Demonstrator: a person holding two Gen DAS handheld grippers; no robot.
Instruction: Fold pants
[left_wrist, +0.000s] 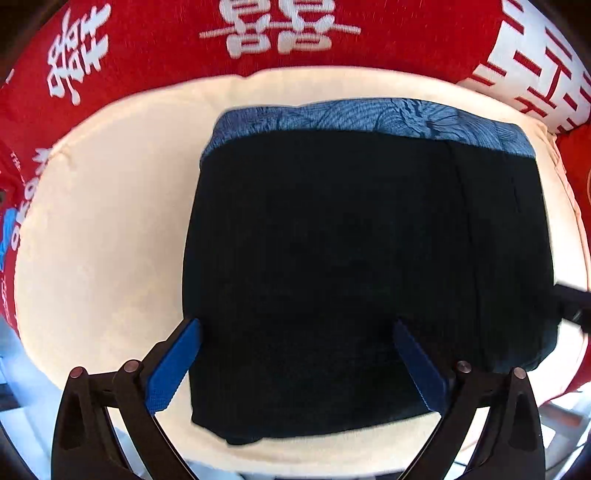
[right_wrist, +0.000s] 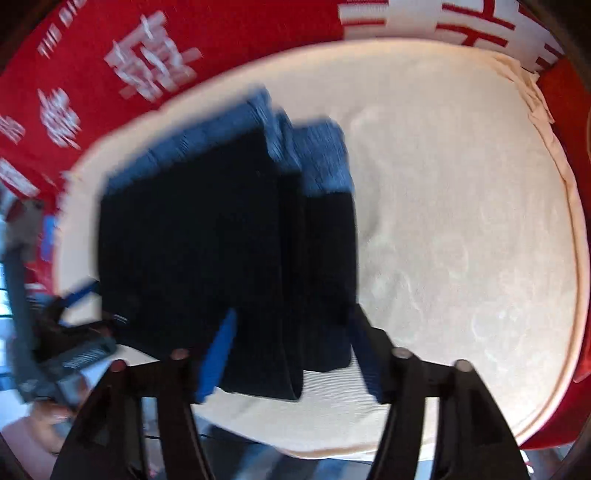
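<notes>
The dark navy pants (left_wrist: 351, 258) lie folded into a compact rectangle on a cream cloth (left_wrist: 103, 229), with a lighter blue patterned band (left_wrist: 369, 118) along the far edge. My left gripper (left_wrist: 295, 328) is open, its blue fingers (left_wrist: 173, 369) straddling the near edge of the fold. In the right wrist view, which is blurred, the folded pants (right_wrist: 221, 240) lie left of centre. My right gripper (right_wrist: 291, 321) is open over their near right corner. The left gripper (right_wrist: 74, 295) shows at the left edge of the right wrist view.
A red cloth with white characters (left_wrist: 147, 44) surrounds the cream cloth. In the right wrist view a wide bare stretch of cream cloth (right_wrist: 461, 221) lies to the right of the pants. The table's near edge (right_wrist: 332, 454) is just below the grippers.
</notes>
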